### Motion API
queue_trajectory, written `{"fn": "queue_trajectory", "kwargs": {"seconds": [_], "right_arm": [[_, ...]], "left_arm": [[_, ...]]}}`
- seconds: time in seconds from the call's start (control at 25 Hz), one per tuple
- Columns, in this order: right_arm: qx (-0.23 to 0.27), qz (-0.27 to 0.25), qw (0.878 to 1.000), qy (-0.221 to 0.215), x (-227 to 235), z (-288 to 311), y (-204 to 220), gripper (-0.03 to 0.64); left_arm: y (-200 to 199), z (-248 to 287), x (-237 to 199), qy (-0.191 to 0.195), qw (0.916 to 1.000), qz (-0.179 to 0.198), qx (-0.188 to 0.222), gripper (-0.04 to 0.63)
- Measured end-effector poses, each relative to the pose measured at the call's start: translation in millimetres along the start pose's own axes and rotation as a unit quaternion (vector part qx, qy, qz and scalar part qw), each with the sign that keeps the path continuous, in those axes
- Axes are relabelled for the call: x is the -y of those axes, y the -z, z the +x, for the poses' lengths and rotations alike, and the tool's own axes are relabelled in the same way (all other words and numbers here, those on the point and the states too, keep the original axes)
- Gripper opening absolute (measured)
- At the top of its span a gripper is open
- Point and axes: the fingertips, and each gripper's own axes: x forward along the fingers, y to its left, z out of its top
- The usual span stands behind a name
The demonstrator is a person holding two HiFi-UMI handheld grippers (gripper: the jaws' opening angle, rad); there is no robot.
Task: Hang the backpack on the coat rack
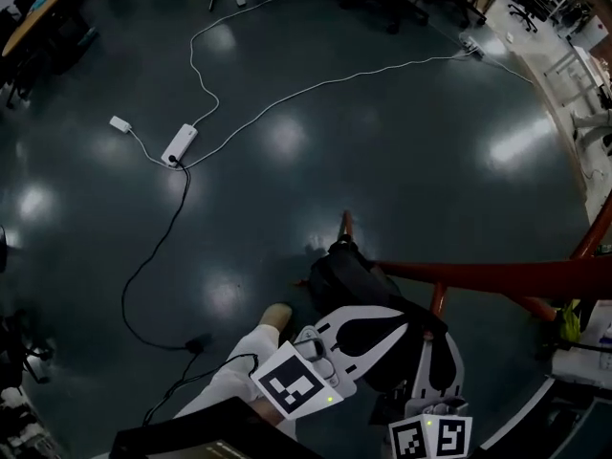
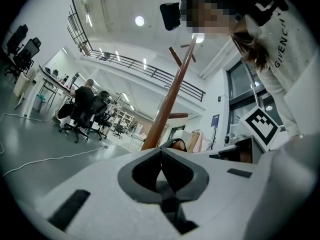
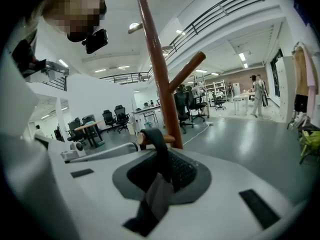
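There is one rack (image 1: 497,277) and one backpack (image 1: 359,280), and there are two grippers, the left (image 2: 161,156) and the right (image 3: 162,154). On the floor (image 1: 382,142) lie one power strip (image 1: 180,145), one small white plug (image 1: 120,123) and one black cable (image 1: 143,266).

Head view dim: the dark glossy floor (image 1: 402,189) carries soft patches of overhead glare, corners darkened. Both gripper views are bright and evenly lit by ceiling lamps (image 2: 139,20), with strong barrel distortion, black rims, and the near backpack strap (image 3: 159,149) blurred.
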Motion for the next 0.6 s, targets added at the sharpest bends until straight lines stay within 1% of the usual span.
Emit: {"fn": "queue_trajectory", "kwargs": {"seconds": [0.12,0.28,0.48,0.6], "right_arm": [[0.005,-0.015,1.000,0.004,5,7,3,0.052],[0.010,-0.022,1.000,0.010,6,14,2,0.052],[0.019,-0.017,1.000,0.009,7,20,6,0.052],[0.019,-0.025,0.999,0.011,8,24,9,0.054]], "left_arm": [[8,2,-5,-0.006,1.0000,0.004,0.003,0.009],[12,2,-9,-0.007,0.9997,0.022,0.001,0.009],[20,2,-8,0.001,0.9997,0.025,0.007,0.009],[25,-3,-15,-0.010,0.9998,0.016,0.010,0.009]]}}
